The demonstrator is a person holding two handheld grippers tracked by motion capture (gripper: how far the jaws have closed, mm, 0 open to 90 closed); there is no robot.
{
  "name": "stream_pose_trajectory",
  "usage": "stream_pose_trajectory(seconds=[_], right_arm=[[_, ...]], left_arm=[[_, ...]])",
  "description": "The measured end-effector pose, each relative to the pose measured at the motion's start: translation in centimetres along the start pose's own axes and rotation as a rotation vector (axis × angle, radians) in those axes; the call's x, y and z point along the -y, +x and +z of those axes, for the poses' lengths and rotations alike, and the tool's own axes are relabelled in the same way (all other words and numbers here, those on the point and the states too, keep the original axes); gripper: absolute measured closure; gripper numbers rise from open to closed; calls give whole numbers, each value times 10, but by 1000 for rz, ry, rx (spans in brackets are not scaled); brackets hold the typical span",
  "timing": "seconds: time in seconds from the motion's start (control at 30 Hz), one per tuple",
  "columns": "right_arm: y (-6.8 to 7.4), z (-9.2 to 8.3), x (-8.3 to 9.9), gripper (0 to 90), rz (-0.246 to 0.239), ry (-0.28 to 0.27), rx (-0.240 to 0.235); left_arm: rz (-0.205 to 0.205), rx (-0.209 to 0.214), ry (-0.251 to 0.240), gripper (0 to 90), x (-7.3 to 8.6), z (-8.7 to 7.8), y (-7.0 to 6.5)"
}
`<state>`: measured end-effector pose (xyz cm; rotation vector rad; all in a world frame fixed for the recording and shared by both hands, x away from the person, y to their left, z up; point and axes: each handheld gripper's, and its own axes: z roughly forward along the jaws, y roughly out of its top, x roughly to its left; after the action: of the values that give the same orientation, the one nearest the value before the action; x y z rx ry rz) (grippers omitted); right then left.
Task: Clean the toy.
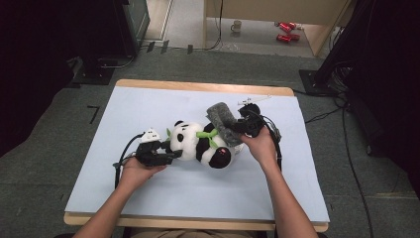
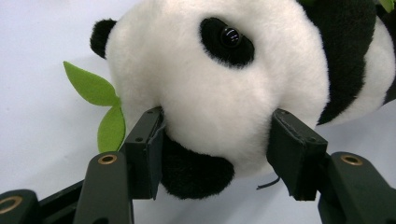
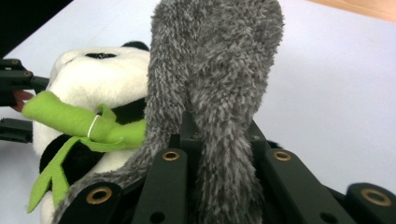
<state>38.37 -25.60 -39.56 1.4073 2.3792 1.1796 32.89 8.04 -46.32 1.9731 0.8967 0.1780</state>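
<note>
Grey fuzzy cloth (image 1: 221, 119) and a toy panda (image 1: 200, 144) lie mid-tabletop (image 1: 148, 106) in the high view. Left gripper view: left tool (image 2: 217, 140) pinches the panda's head. Right gripper view: right tool (image 3: 219, 135), pressed together, grips the cloth.

Even, soft overhead light falls on the pale blue table mat (image 1: 148, 114); the room's edges sink into darkness. Shadows under the black-and-white plush panda (image 1: 198, 144) are faint. The high view is slightly soft. Both gripper views are sharp up close, without glare.
</note>
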Motion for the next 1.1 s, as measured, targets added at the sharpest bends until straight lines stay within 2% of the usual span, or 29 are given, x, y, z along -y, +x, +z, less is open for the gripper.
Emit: stream_pose_trajectory(seconds=[0.2,0.33,0.47,0.5,0.53,0.6,0.73,0.93,1.03,1.1], right_arm=[[1,-8,-2,778,-24,-11,62],[-3,-20,-3,779,12,-45,79],[-4,-41,-6,781,33,-99,95],[-5,-44,-6,781,43,-111,76],[-4,-48,-6,781,55,-131,38],[0,-51,-6,781,53,-144,-5],[18,-46,-8,781,30,-145,-90],[57,-26,-9,780,-44,-80,-214],[77,-13,-7,780,-87,-22,-230],[86,-2,-4,780,-134,27,-190]], left_arm=[[-3,-2,1,412,-1,1,0],[2,-9,5,410,-2,2,0],[2,-10,9,409,-3,3,1],[-1,-14,7,409,-4,3,1],[-2,-16,7,409,-5,4,1],[-3,-21,5,409,-6,5,1],[-21,-23,-7,408,-10,8,1],[-23,-26,-2,411,-13,10,1],[-21,-32,2,412,-14,11,0],[-19,-35,5,414,-15,11,0]])
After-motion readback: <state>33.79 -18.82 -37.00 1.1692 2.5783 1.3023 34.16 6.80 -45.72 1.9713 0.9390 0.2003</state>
